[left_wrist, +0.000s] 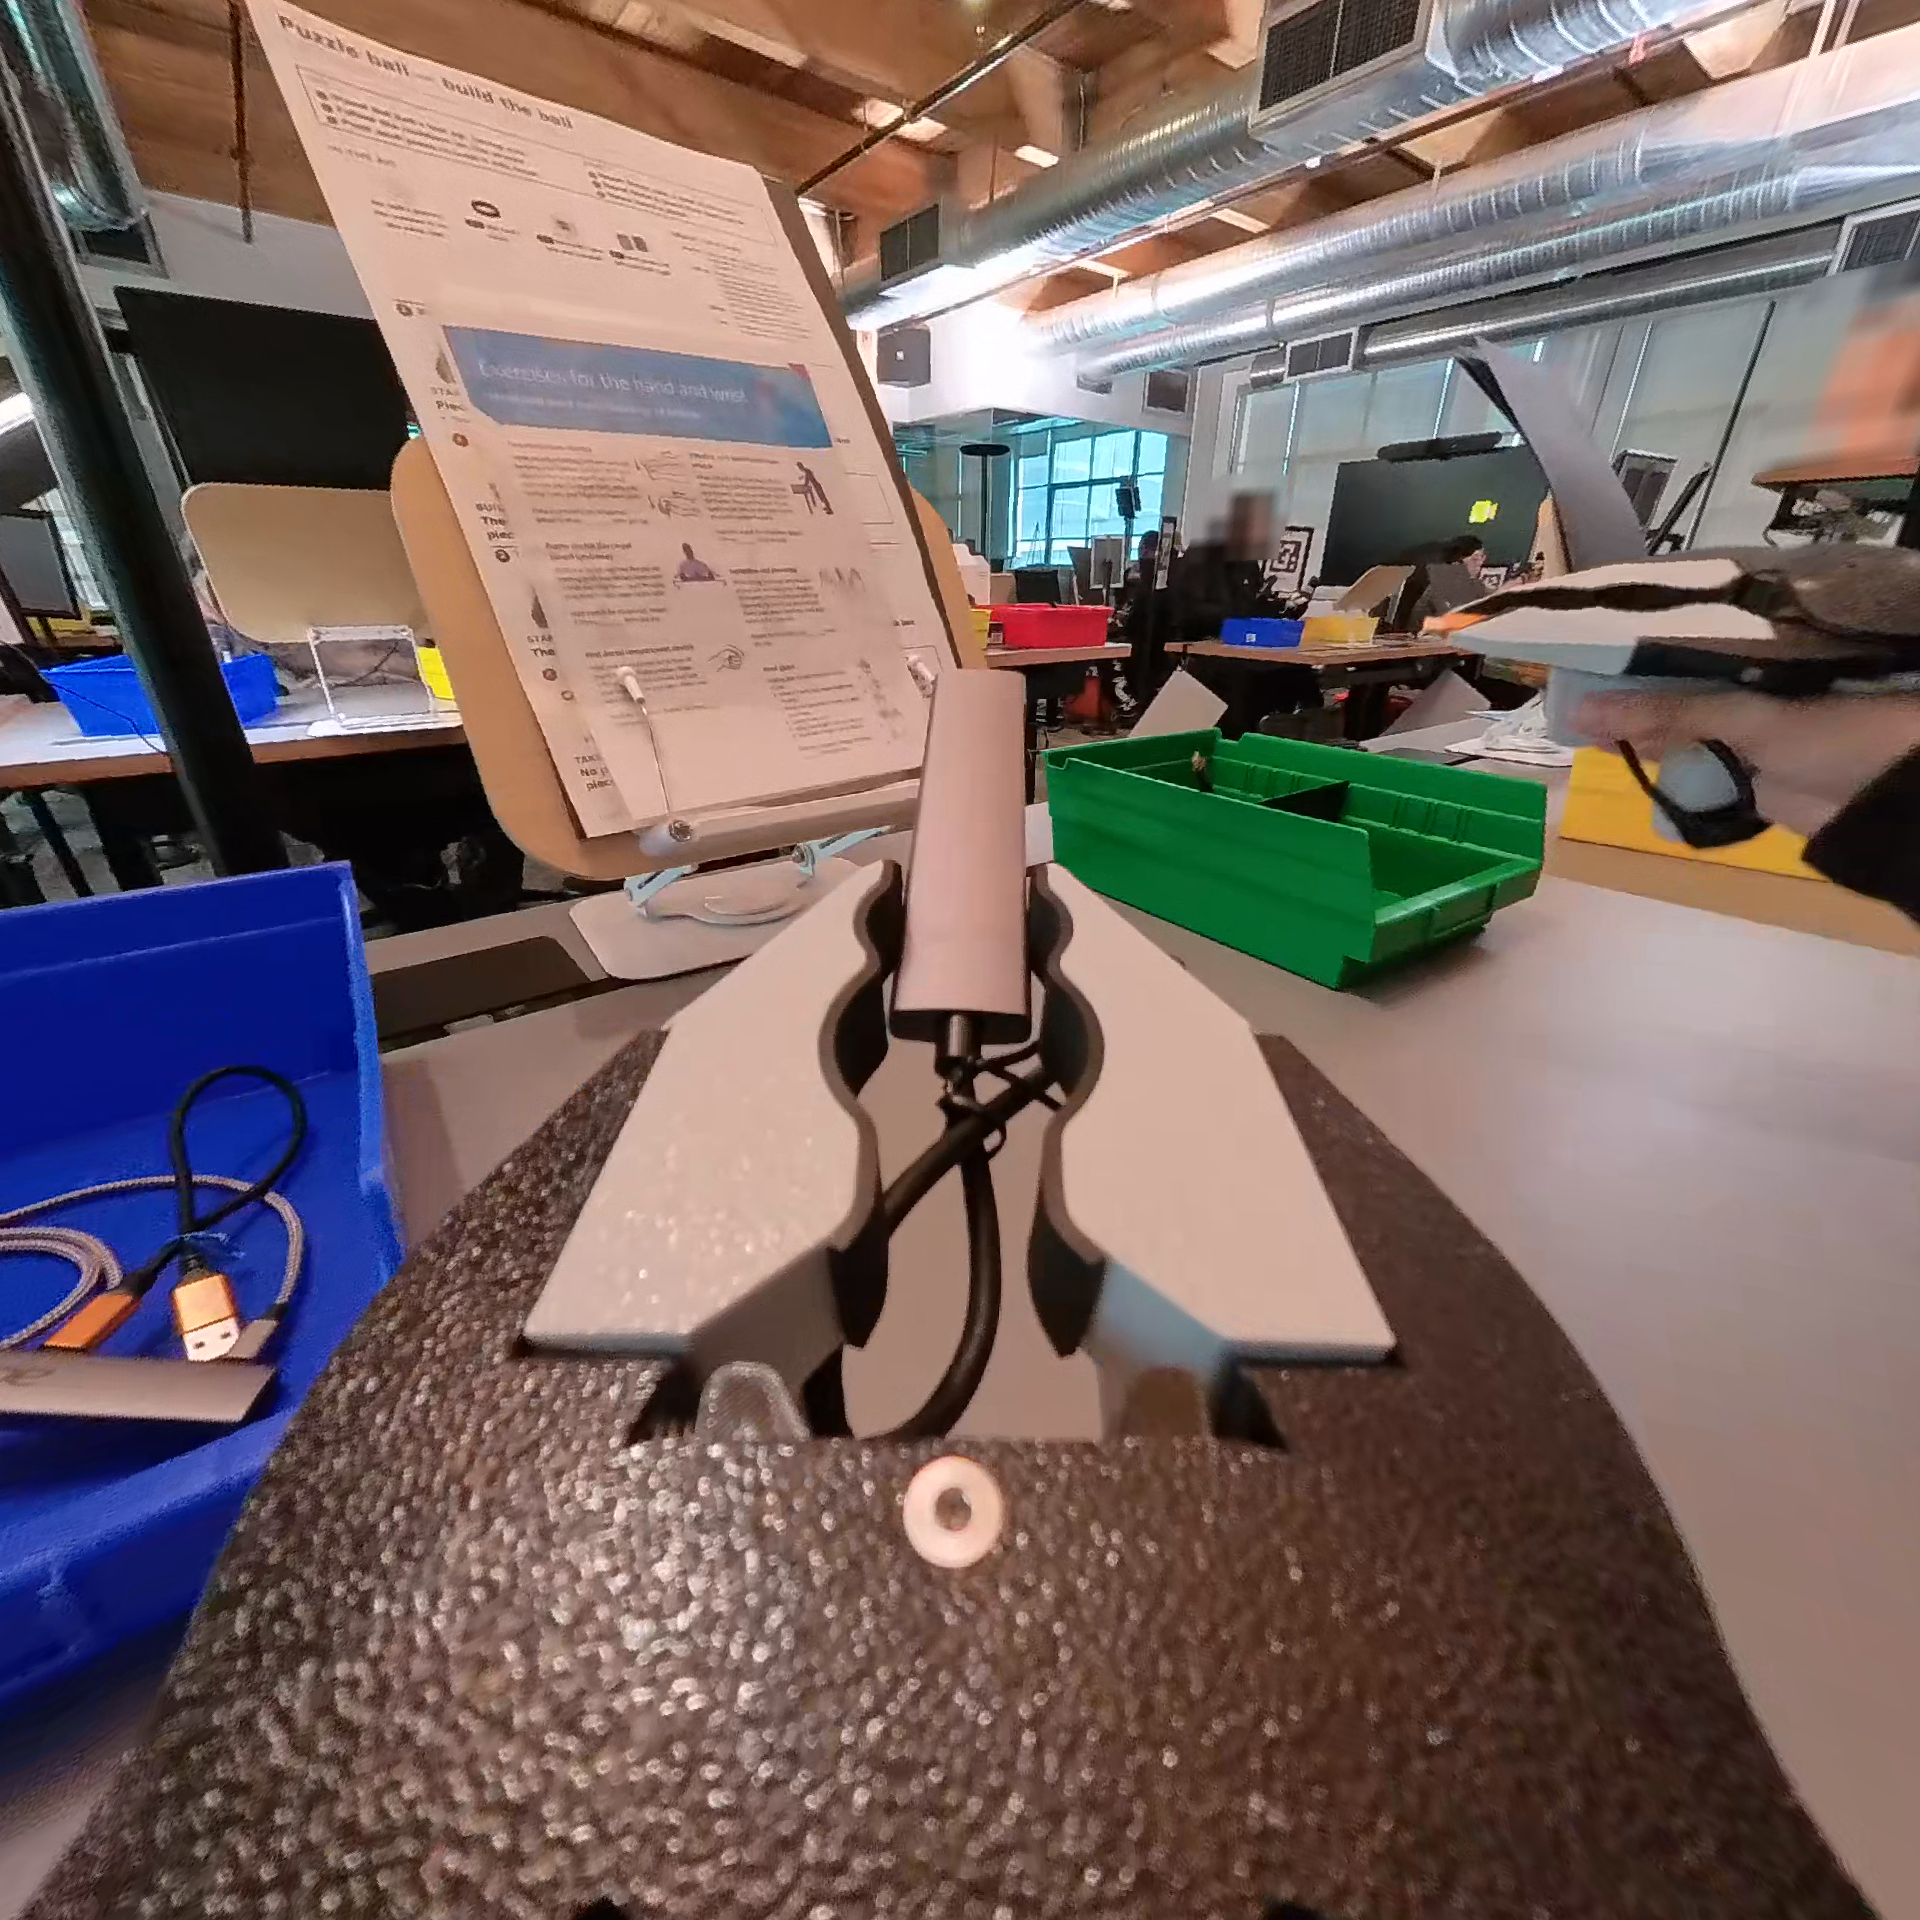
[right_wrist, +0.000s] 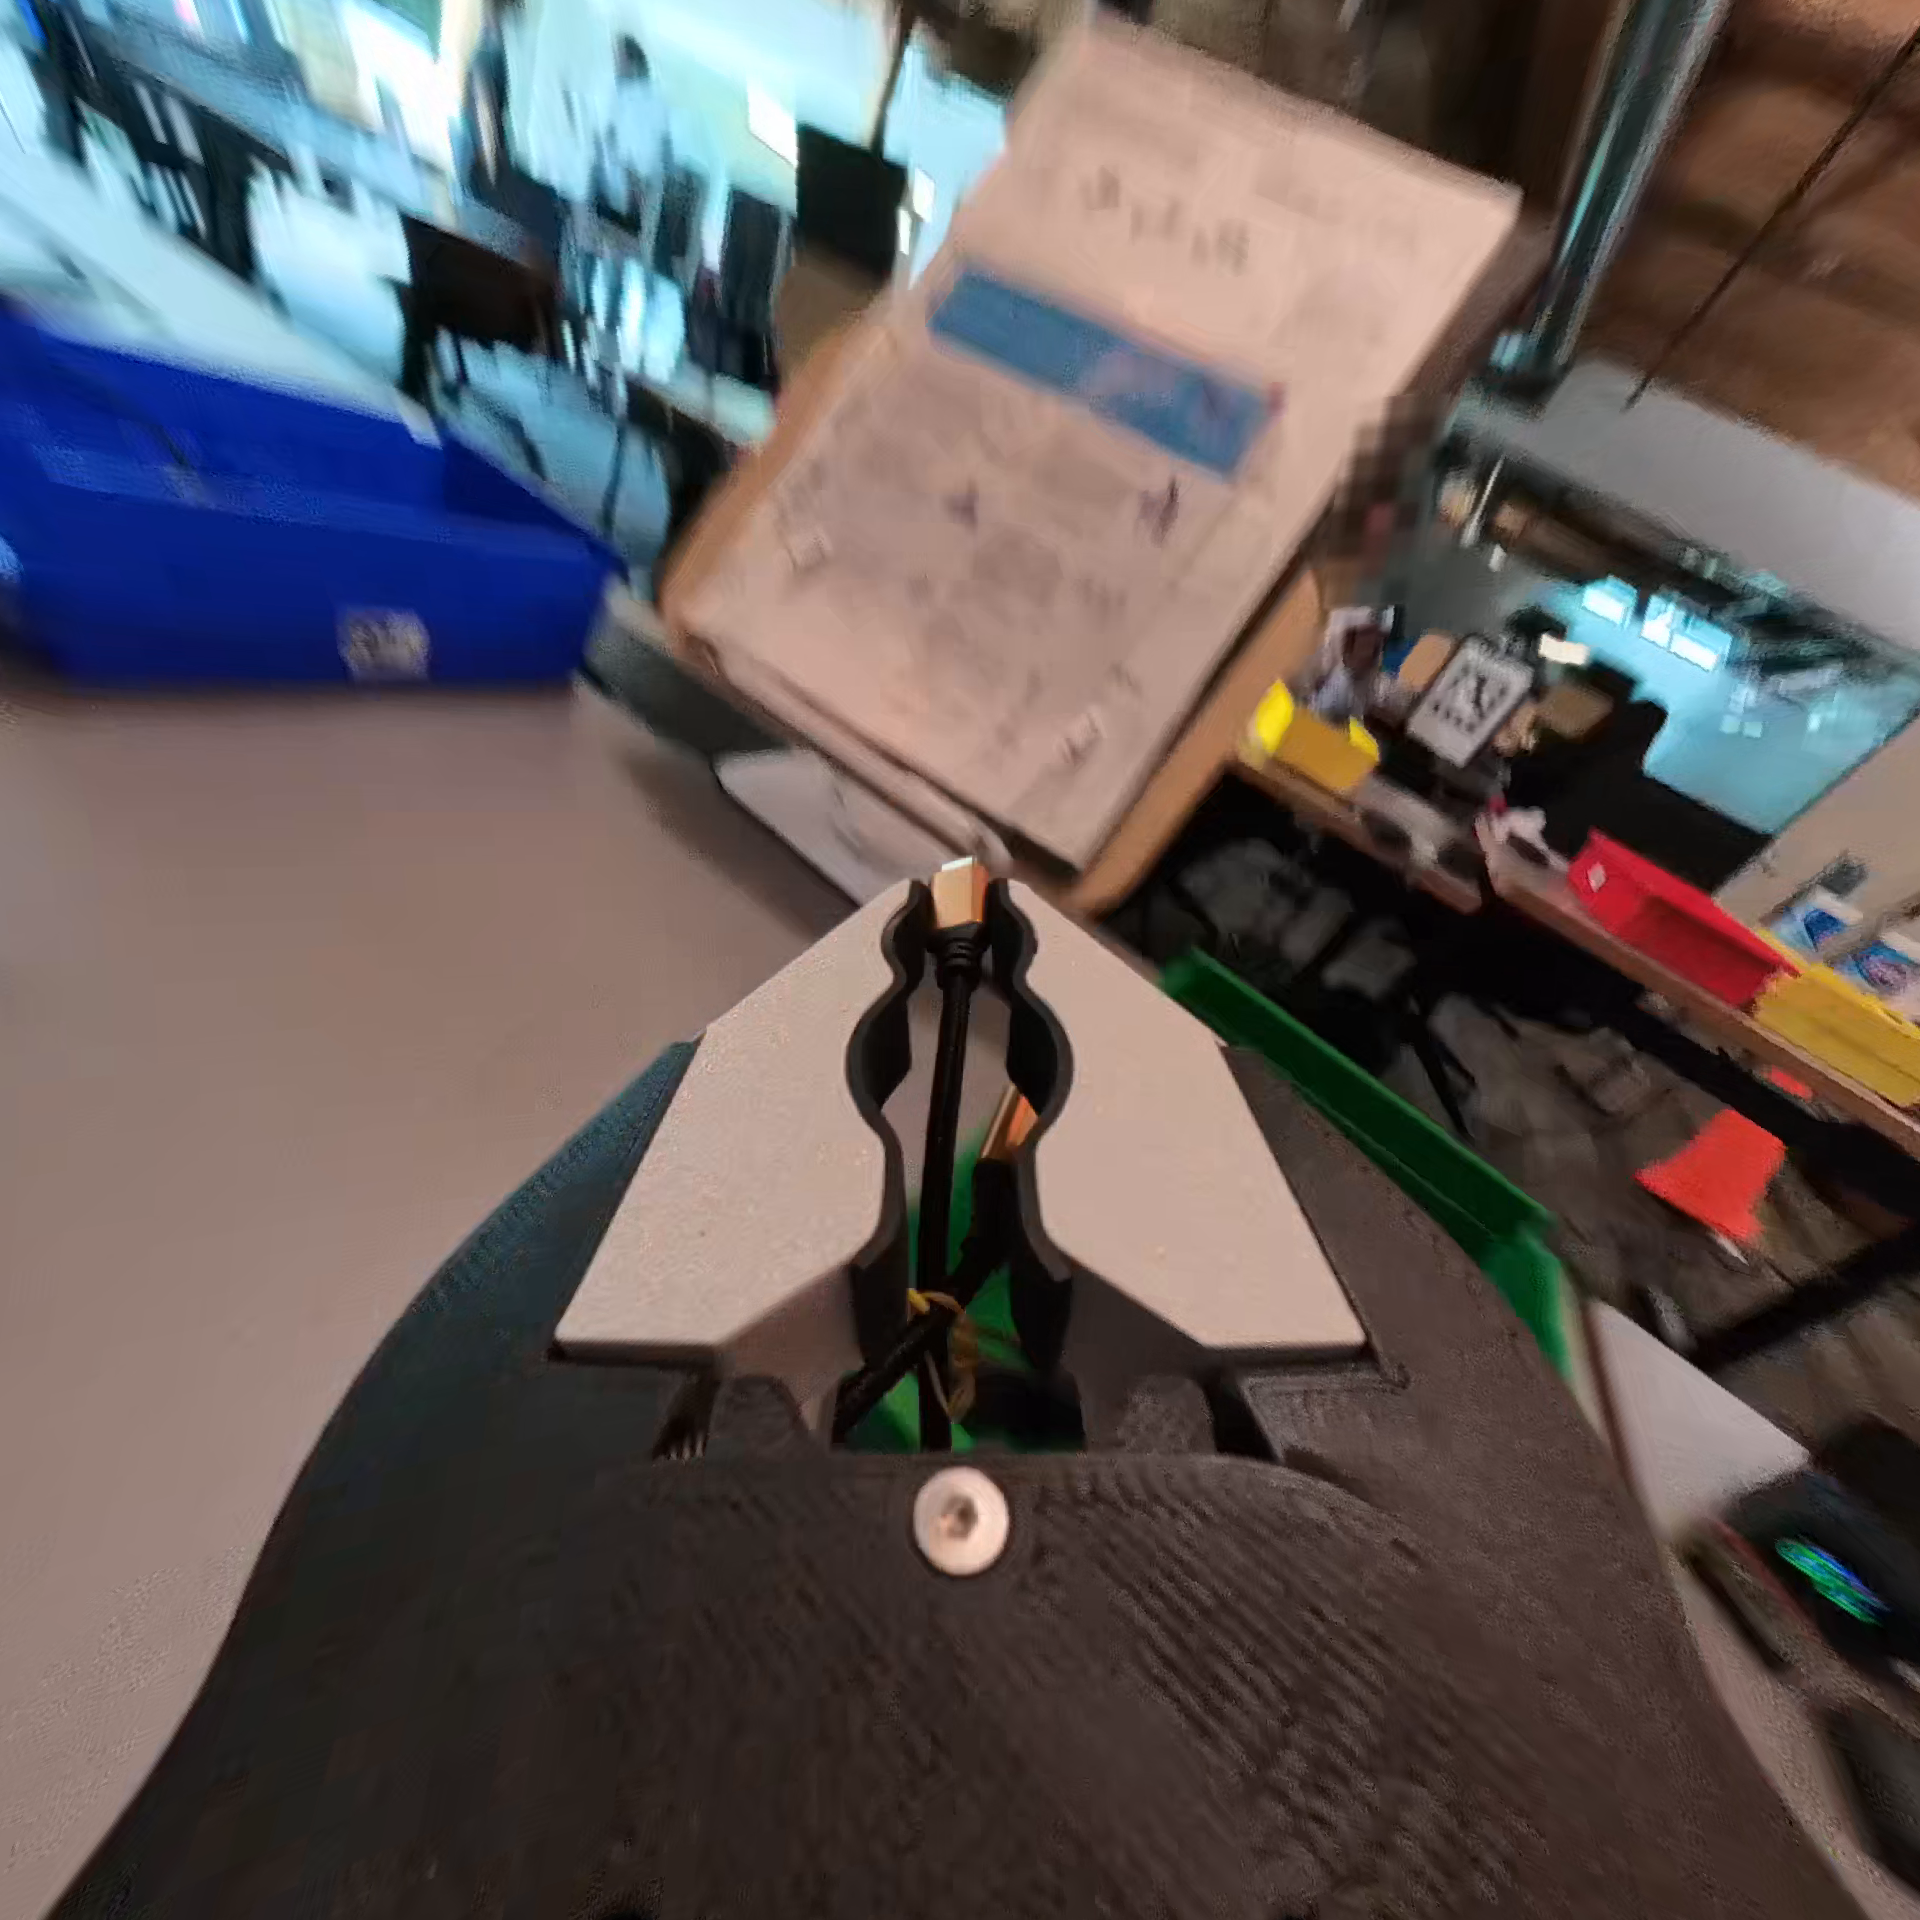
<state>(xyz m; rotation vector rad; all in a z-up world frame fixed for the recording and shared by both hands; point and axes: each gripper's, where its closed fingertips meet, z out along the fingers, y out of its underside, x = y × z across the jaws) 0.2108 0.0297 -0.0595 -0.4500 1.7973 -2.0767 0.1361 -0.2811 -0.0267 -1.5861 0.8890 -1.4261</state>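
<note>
My left gripper (left_wrist: 961, 914) is shut on a grey slim box-shaped device (left_wrist: 966, 831) that stands upright between the fingers, with a black cable (left_wrist: 956, 1226) hanging from its lower end. My right gripper (right_wrist: 958, 914) is shut on the gold plug (right_wrist: 958, 899) of a black cable (right_wrist: 948, 1122); the plug tip pokes out past the fingertips and a second gold plug (right_wrist: 1013, 1127) hangs below. The right gripper also shows in the left wrist view (left_wrist: 1621, 613), held by a hand at the far right above the table. The right wrist view is blurred.
A blue bin (left_wrist: 208, 997) at left holds a braided cable with orange plugs (left_wrist: 197, 1309) and a grey flat device (left_wrist: 135, 1387). A green bin (left_wrist: 1299, 831) sits on the grey table (left_wrist: 1610, 1143). A stand with printed sheets (left_wrist: 644, 499) is behind. People sit far back. There is about 35 centimetres between the tips of the two grippers.
</note>
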